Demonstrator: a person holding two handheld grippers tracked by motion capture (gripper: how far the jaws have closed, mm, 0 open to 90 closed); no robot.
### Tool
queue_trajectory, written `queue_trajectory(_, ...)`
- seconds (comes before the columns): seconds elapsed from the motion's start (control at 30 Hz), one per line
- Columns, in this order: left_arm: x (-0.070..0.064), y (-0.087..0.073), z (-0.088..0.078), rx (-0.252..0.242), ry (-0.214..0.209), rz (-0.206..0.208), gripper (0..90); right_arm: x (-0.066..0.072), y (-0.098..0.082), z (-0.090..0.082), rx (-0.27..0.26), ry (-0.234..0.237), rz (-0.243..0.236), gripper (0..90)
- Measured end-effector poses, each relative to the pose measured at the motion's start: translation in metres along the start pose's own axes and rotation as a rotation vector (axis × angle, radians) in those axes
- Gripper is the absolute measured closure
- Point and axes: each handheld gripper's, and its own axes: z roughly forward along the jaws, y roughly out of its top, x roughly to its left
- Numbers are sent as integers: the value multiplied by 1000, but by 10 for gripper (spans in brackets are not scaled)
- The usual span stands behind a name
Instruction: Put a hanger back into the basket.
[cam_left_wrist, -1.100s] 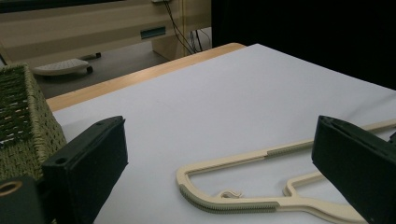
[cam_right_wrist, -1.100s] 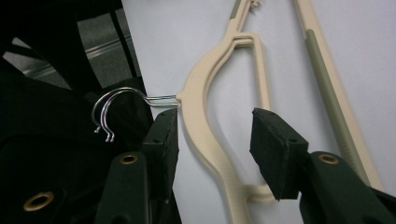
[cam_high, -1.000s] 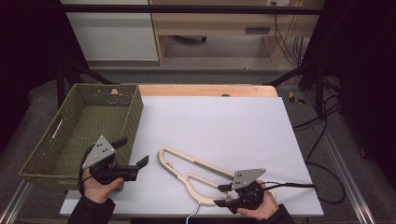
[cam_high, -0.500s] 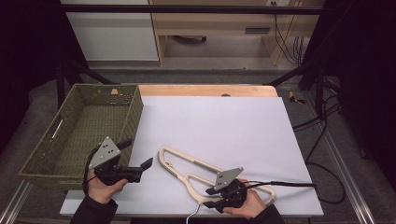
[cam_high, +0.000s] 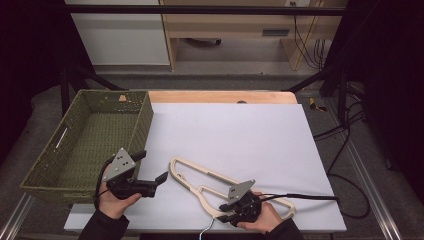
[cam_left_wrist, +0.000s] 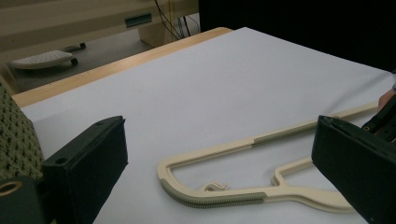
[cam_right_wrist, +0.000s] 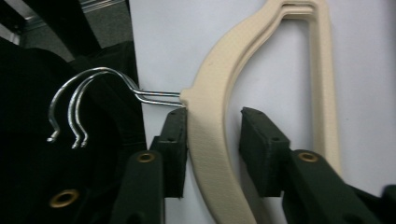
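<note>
Two cream plastic hangers (cam_high: 205, 171) lie stacked on the white table top (cam_high: 250, 135) near its front edge, their metal hooks (cam_right_wrist: 93, 72) reaching past that edge. My right gripper (cam_high: 227, 212) straddles the hangers' curved top (cam_right_wrist: 215, 93) beside the hooks. Its jaws have just been closing with the hangers between them; one pad touches the plastic and the other stands a sliver off. My left gripper (cam_high: 151, 166) hovers open just left of the hangers' near end (cam_left_wrist: 210, 200), nothing between its jaws.
A green woven basket (cam_high: 145, 120) stands at the table's left side, close behind my left hand. A black cable (cam_high: 300, 196) trails right from the right gripper. Bare wood shows along the far table edge (cam_high: 220, 96).
My right gripper has slid left along the front edge and dropped onto the hangers' neck, its jaws narrowing around it. The left gripper has barely shifted.
</note>
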Motion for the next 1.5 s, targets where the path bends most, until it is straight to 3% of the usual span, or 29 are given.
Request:
queue_trajectory(0.4, -12, -3, 12, 41, -54, 44, 38, -3, 3, -8, -28, 44, -10, 713)
queue_trajectory(0.6, -24, -7, 23, 83, -115, 104, 41, -5, 6, -14, -53, 76, 11, 716)
queue_trajectory(0.8, -43, -11, 40, 159, -233, 207, 43, -10, 9, -21, -64, 122, 25, 718)
queue_trajectory(0.87, -52, -13, 47, 200, -272, 282, 47, -11, 11, -23, -76, 135, 31, 719)
queue_trajectory(0.93, -59, -14, 52, 224, -283, 343, 49, -13, 12, -25, -84, 146, 35, 720)
queue_trajectory(1.03, -67, -14, 57, 245, -332, 400, 62, -14, 13, -29, -92, 158, 37, 721)
queue_trajectory(1.27, -76, -16, 68, 280, -357, 502, 152, -17, 15, -34, -113, 177, 40, 723)
queue_trajectory(1.5, -94, -21, 88, 260, -351, 679, 277, -17, 15, -38, -120, 182, 43, 724)
